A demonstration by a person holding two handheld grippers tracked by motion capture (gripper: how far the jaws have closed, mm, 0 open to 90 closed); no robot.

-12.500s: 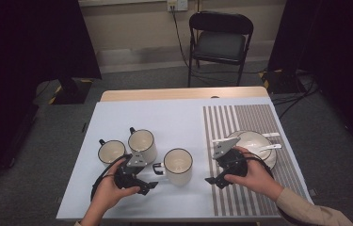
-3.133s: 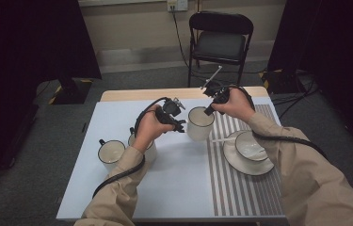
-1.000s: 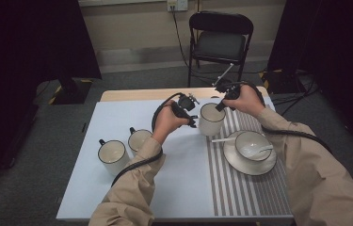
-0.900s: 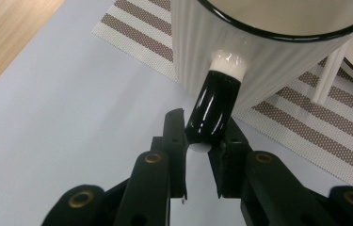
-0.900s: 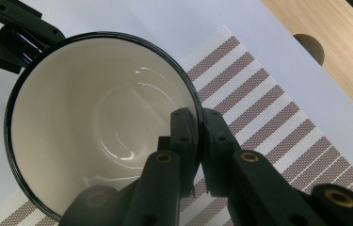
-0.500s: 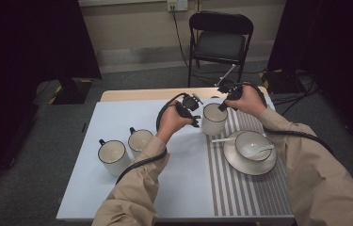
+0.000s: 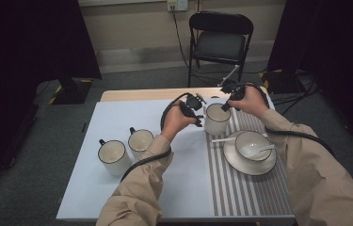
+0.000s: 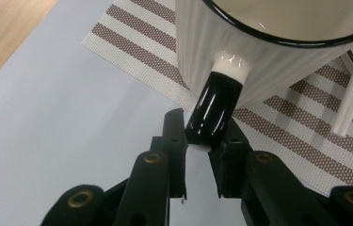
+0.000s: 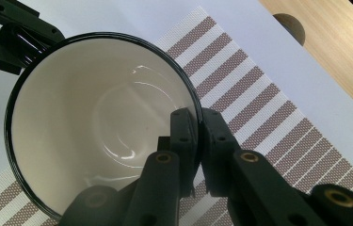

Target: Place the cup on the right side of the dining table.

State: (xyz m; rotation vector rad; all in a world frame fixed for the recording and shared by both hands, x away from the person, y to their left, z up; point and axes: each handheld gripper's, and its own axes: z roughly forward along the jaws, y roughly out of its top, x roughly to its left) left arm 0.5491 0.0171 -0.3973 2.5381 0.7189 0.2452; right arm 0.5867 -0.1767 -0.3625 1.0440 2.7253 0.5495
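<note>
The ribbed ceramic mug (image 7: pixel 217 120) is cream-white with a thin black rim, and its glossy handle (image 8: pixel 216 106) is black with a white end where it joins the wall. The woven placemat (image 7: pixel 249 188) has brown and off-white stripes. The table cover (image 7: pixel 117 197) is pale blue-grey, and the table edge (image 7: pixel 136 95) is light wood. Both plastic grippers, left (image 8: pixel 197 141) and right (image 9: pixel 197 127), are black with small brass-coloured screws. The sleeves (image 7: pixel 141 193) are beige. The bowl and saucer (image 7: pixel 252 157) are white with dark rims.
</note>
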